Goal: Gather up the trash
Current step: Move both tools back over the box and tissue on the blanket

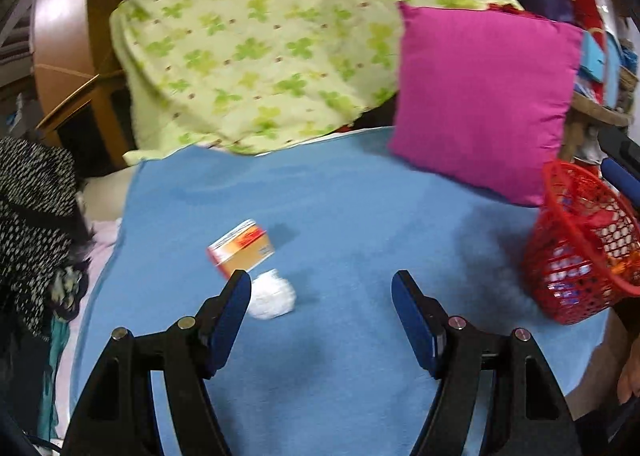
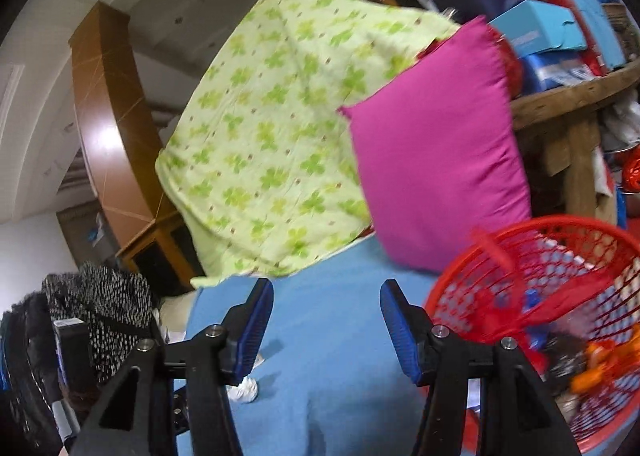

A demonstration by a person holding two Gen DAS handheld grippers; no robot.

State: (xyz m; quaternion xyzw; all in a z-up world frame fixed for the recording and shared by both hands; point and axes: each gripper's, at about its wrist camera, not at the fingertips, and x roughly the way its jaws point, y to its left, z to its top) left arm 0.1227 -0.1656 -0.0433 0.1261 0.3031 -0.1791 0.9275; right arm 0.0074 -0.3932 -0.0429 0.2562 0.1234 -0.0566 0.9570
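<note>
The left tongs (image 1: 322,288) fill the bottom of the left wrist view, jaws spread wide and empty above the blue sheet (image 1: 360,195) of a bed. A crumpled white tissue (image 1: 272,296) lies on the sheet just beside the tongs' left fingertip, and a small orange and white box (image 1: 242,248) sits touching it on the far side. To the right of the tissue, well apart, a red mesh basket (image 1: 576,256) stands tilted with scraps inside; a magenta cushion (image 1: 484,95) leans behind it, next to a green leaf-print cloth (image 1: 260,55).

In the right wrist view the right tongs (image 2: 326,308) hang open with nothing between them, over the same sheet (image 2: 340,356). The tissue (image 2: 246,390) peeks out under their left finger; the basket (image 2: 540,296) stands near on the right, litter visible inside.
</note>
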